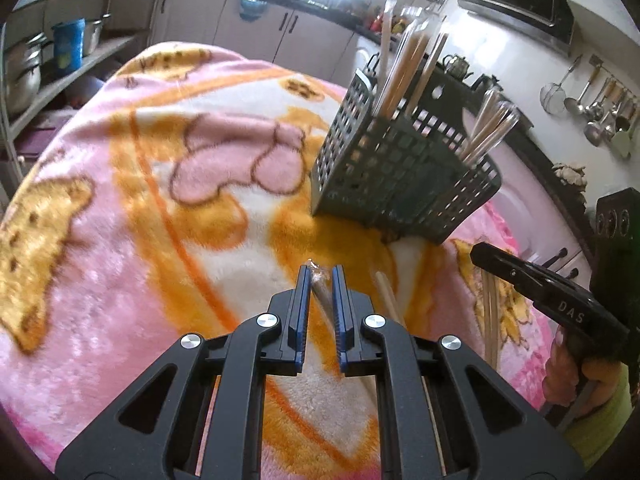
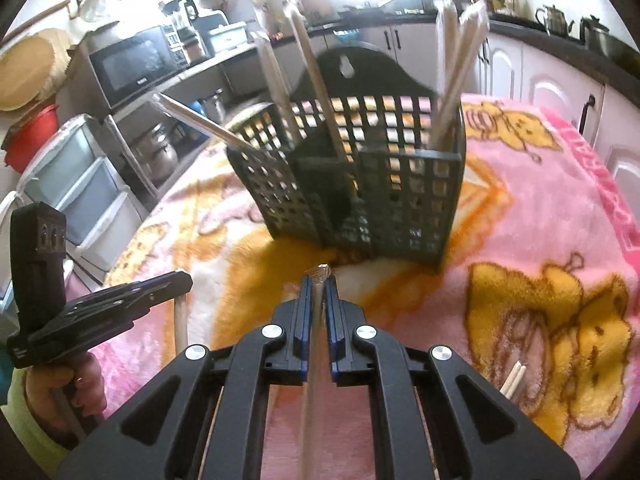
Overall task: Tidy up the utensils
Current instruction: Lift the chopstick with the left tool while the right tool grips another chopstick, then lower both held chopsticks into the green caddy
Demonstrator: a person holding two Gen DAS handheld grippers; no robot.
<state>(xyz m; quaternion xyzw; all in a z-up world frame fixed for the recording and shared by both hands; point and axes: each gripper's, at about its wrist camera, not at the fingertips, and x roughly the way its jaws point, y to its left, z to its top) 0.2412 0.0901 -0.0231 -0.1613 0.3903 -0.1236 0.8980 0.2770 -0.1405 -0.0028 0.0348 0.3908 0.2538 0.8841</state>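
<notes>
A dark green perforated utensil holder (image 1: pixel 404 172) stands on the pink and orange blanket and holds several wrapped chopstick pairs (image 1: pixel 404 68). It also shows in the right wrist view (image 2: pixel 360 184). My left gripper (image 1: pixel 320 276) is shut on a wrapped chopstick pair (image 1: pixel 320 292), in front of the holder. My right gripper (image 2: pixel 318 280) is shut on another wrapped chopstick pair (image 2: pixel 316 340), close to the holder's front base. The right gripper shows at the right edge of the left wrist view (image 1: pixel 532 280), the left gripper at the left of the right wrist view (image 2: pixel 120 300).
More chopsticks lie on the blanket (image 1: pixel 120 200): one pair beside my left gripper (image 1: pixel 390 300), one under the right gripper (image 1: pixel 490 320), and one at the right in the right wrist view (image 2: pixel 514 378). Kitchen cabinets (image 1: pixel 256 28), shelves and a microwave (image 2: pixel 136 64) surround the table.
</notes>
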